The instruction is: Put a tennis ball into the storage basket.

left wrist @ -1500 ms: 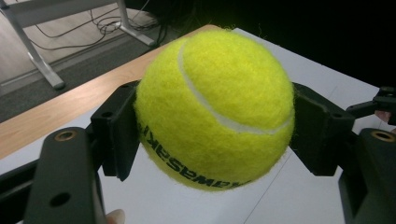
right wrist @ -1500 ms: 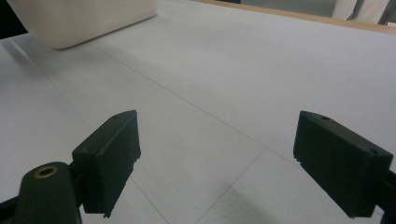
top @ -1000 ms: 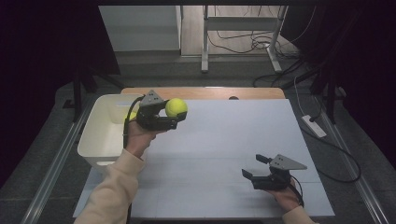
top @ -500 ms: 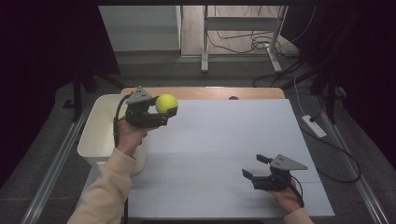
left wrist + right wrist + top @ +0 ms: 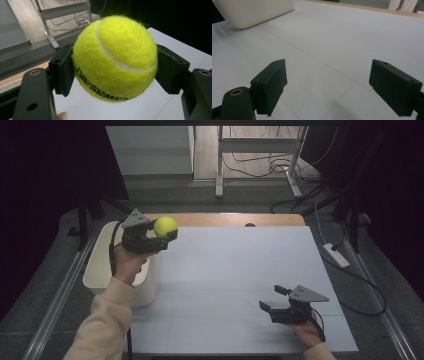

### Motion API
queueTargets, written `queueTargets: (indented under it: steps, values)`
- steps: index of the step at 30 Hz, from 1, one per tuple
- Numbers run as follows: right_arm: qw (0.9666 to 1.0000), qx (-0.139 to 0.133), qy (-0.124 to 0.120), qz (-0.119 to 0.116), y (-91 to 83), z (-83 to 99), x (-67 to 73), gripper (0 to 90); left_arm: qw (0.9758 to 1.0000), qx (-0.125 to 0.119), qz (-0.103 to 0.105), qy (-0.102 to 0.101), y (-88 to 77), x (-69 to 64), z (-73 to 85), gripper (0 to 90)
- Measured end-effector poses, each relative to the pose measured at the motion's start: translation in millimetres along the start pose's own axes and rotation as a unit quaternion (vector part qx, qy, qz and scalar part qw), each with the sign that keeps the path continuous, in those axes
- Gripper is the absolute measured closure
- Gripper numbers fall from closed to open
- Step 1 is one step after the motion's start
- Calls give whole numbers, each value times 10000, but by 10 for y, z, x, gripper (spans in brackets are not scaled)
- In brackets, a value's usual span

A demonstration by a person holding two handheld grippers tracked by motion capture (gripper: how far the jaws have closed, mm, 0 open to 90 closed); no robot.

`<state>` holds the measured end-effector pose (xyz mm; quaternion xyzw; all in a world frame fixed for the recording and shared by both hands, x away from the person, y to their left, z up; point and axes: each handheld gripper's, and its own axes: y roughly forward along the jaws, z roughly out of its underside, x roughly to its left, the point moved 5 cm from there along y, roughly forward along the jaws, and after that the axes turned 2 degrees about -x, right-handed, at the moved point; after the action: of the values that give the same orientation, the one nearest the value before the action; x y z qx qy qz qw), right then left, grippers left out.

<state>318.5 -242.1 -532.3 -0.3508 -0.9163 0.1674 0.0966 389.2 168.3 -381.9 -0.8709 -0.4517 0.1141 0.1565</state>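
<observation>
Tennis ball (image 5: 165,226) is carried in the left gripper (image 5: 161,235) toward the white bin (image 5: 100,270); transfer step judged in hand, drop not yet made.

The ball is clamped between both black pads of the left gripper, seam and dark lettering visible in the left gripper view (image 5: 115,57), and is held in the air above the table's (image 5: 240,270) far left corner, just beside the bin's far end. The right gripper (image 5: 276,301) rests low on the white table surface, jaws spread wide with nothing between them. Compared with the earlier frames, the left hand and ball are seen shifted leftward and farther back, nearer the bin; the right gripper is unchanged. Next move is judged to require bringing the ball over the bin's opening before the jaws are released.
</observation>
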Motion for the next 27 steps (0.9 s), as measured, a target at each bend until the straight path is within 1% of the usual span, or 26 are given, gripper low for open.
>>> queueTargets:
  steps: [7, 13, 16, 19, 27]
  values:
    - [10000, 1, -8, 4, 1, 0, 2, 146, 9999, -33, -122, -102, -61, 124, -13, 271]
    - [10000, 5, -13, 6, 1, 1, 0, 146, 9995, -28, -219, -206, -90, 233, 6, 271]
    - [10000, 7, -19, 2, 2, 1, 1, 146, 9994, -29, -259, -232, -102, 265, 11, 271]
    - [10000, 17, -25, 0, 6, 2, 0, 146, 9992, -13, -317, -246, -118, 312, 18, 271]
    - [10000, 21, -28, -5, 15, 2, 5, 146, 9980, 63, -515, -372, -147, 482, 68, 271]
